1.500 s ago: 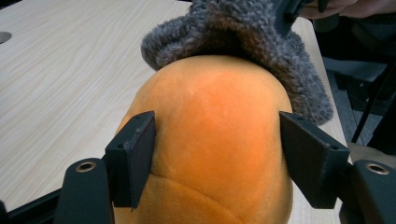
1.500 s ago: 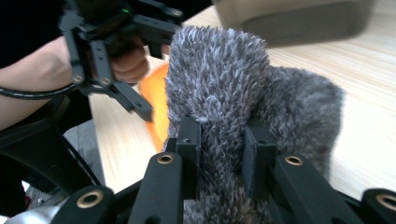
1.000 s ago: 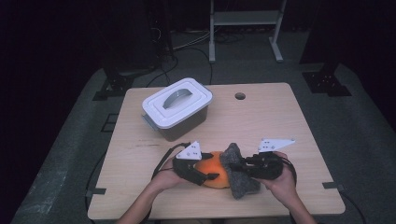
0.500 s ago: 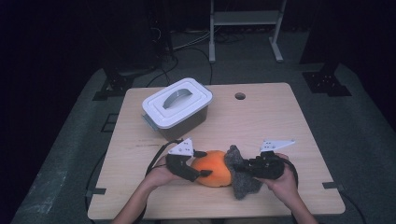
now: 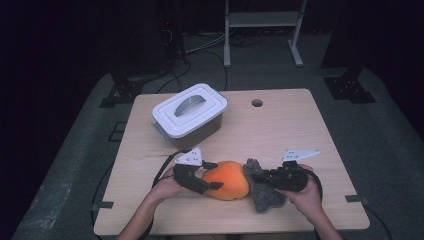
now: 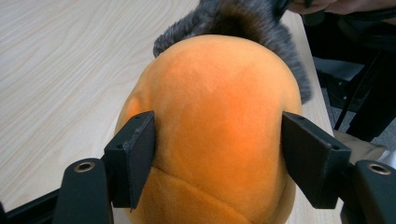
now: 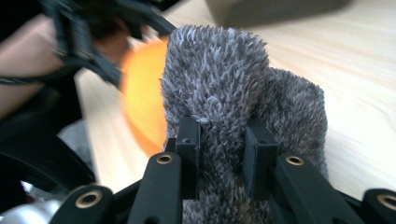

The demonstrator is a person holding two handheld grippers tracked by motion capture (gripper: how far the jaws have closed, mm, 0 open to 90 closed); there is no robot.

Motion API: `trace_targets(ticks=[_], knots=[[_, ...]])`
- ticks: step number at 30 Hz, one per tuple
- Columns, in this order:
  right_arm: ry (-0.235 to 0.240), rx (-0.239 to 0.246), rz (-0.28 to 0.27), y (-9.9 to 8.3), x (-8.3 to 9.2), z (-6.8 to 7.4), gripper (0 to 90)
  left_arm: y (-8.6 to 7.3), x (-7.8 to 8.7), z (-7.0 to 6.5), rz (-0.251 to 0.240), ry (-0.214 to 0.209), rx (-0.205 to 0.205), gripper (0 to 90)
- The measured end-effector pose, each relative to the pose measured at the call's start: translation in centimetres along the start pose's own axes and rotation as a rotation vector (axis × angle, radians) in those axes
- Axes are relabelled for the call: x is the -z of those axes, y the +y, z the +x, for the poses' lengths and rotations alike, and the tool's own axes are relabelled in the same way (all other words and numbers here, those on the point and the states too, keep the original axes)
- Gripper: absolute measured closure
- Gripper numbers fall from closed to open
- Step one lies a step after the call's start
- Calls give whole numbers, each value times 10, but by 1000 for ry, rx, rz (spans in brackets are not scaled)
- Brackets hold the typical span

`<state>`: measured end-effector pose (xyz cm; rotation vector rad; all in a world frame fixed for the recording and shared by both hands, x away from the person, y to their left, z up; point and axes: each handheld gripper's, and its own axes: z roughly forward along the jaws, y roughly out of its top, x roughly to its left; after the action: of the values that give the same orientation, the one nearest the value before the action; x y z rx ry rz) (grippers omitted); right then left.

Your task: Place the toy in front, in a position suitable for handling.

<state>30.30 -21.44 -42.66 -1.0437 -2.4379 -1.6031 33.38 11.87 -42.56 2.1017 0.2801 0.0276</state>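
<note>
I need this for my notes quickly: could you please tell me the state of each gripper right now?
Left gripper: closed on the orange plush, pads against both its sides.
Right gripper: closed, pinching the grey furry part.

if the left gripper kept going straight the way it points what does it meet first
The orange plush ball, already between the jaws of the left gripper. Behind it lies the grey furry piece pinched by the right gripper; depth there is hard to judge.
</note>
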Motion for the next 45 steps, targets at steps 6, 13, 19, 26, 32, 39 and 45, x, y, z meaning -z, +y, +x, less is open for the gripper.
trace_targets(ticks=[6,13,19,26,32,39,45], knots=[[-7,13,54,-1,-7,2,706,3,-2,-4,7,8,-2,292],[40,60,-31,12,-1,16,705,17,-16,-24,28,-22,-71,243],[54,79,48,4,-12,17,703,21,-12,-22,42,1,-56,140],[31,102,35,9,-9,22,703,15,-20,-25,45,8,-61,346],[38,134,4,14,-11,31,702,21,-23,-28,43,-5,-77,319],[94,135,42,9,-19,32,696,24,-23,-26,69,-9,-51,110],[63,156,52,11,-18,34,698,18,-30,-30,54,27,-79,338]])
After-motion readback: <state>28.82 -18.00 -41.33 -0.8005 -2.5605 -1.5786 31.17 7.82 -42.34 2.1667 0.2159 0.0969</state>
